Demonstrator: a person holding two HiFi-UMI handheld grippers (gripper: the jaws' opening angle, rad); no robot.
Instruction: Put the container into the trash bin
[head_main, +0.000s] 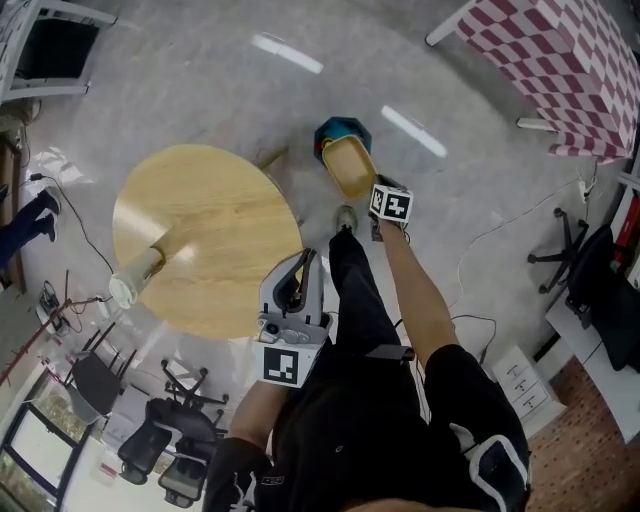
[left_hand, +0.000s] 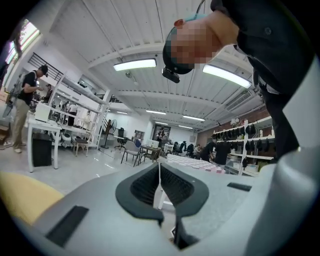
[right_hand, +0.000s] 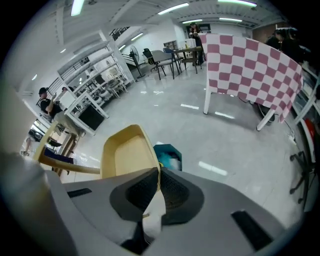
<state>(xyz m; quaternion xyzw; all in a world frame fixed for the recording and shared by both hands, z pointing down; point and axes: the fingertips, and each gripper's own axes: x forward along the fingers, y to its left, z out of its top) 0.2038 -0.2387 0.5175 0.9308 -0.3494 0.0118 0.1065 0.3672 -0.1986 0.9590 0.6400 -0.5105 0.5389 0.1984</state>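
My right hand-held gripper (right_hand: 159, 175) grasps the yellow container (right_hand: 127, 152) by its rim, just over the teal trash bin (right_hand: 171, 154) on the floor; dropping it in remains. My left hand-held gripper (left_hand: 159, 172) is clenched, empty.

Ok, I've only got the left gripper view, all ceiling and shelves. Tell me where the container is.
Observer: The right claw is shut on the rim of the yellow container.
Operator: Give me the bin.
Observer: The teal trash bin stands on the floor, partly covered by the container in the head view.
Operator: Now place my left claw.
Observer: The head view shows the left claw by the edge of the round wooden table, away from the bin.
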